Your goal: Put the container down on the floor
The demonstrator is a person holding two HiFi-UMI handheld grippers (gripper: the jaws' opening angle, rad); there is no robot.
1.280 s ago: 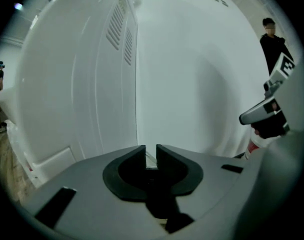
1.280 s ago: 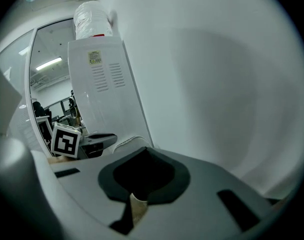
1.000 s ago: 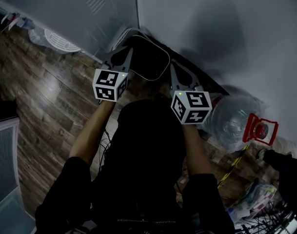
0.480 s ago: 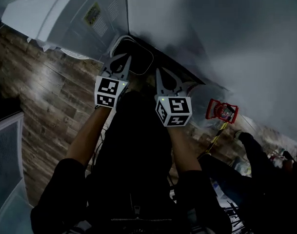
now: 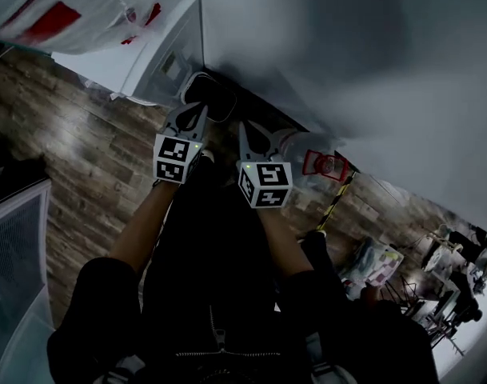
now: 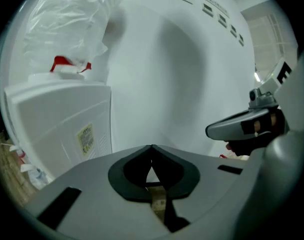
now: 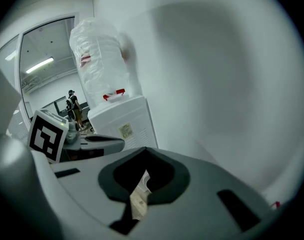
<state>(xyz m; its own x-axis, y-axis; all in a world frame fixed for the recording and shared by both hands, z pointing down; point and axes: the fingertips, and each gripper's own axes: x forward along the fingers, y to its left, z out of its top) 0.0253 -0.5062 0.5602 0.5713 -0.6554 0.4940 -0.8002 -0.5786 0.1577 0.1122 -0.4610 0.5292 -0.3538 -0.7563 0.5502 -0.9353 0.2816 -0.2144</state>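
As the container (image 5: pixel 211 100) lies on the floor (image 5: pixel 83 150) by the wall (image 5: pixel 323 46), my left gripper (image 5: pixel 193 114) and right gripper (image 5: pixel 246 130) hover near it, jaws pressed together, empty; set-down looks done, withdrawal next.

Open wooden floor (image 5: pixel 83 162) lies left of the left tool (image 5: pixel 193 114). Ahead, the white wall (image 5: pixel 347 54) and the water dispenser (image 5: pixel 139 54) close off a narrow corner; bags and clutter (image 5: pixel 379 258) crowd the floor at right.

Arms outstretched, left gripper (image 6: pixel 152 147), right gripper (image 7: pixel 144 149) — fingers (image 6: pixel 92 189) closed
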